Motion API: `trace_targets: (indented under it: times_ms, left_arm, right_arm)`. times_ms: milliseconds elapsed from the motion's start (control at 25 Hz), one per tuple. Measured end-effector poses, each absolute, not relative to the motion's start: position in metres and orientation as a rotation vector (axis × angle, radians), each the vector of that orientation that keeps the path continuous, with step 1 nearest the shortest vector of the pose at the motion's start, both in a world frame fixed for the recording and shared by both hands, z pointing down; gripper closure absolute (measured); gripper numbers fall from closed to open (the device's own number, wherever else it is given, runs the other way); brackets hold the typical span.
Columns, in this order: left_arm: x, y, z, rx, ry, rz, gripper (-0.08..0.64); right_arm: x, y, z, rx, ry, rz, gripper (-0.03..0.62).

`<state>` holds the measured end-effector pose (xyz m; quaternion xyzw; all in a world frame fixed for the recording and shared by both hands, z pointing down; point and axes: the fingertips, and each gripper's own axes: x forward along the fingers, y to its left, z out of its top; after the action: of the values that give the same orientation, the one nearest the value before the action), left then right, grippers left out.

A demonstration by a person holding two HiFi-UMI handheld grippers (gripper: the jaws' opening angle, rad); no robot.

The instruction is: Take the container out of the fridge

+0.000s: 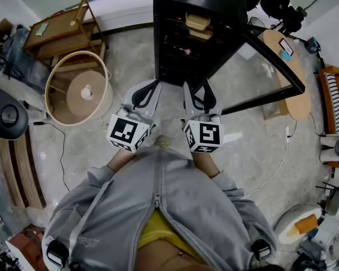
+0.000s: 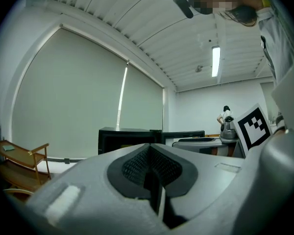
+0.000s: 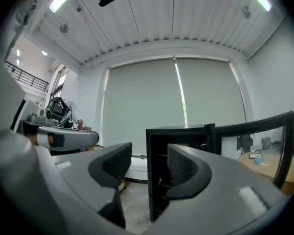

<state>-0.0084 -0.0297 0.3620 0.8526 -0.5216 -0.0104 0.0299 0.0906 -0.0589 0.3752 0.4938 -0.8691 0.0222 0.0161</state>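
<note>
Grey zipped jacket, nearest the head view, worn by the person holding both tools; forearms reach forward side by side. Left gripper, held level and pointing toward the fridge, marker cube at its rear; jaws pressed together with nothing between them, as the left gripper view shows. Right gripper, level and parallel, just beside the left one, its own marker cube behind; jaws spread, the gap empty, the fridge's front edge seen through it in the right gripper view. Fridge, black, standing on the pale stone floor ahead of both grippers; glass door swung wide open to the right, clear of the grippers' line. Container, tan, lidded, on an upper shelf inside the fridge, a second container on the shelf beneath; both lie ahead of the jaws and well apart from them, nearer the right gripper's line than the left's, with open floor between. Surroundings: wooden cart and round wooden stand to the left, round wooden table behind the open door, white cable on the floor at right
</note>
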Motion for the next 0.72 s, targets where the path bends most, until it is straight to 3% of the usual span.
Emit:
trace_targets:
  times_ms: [720]
  left_arm:
    - [-0.014,-0.149,0.372,2.692,-1.477,-0.036,0.555]
  right_arm:
    - [0.081,-0.167,0.397,1.651,-2.603,0.081,0.318]
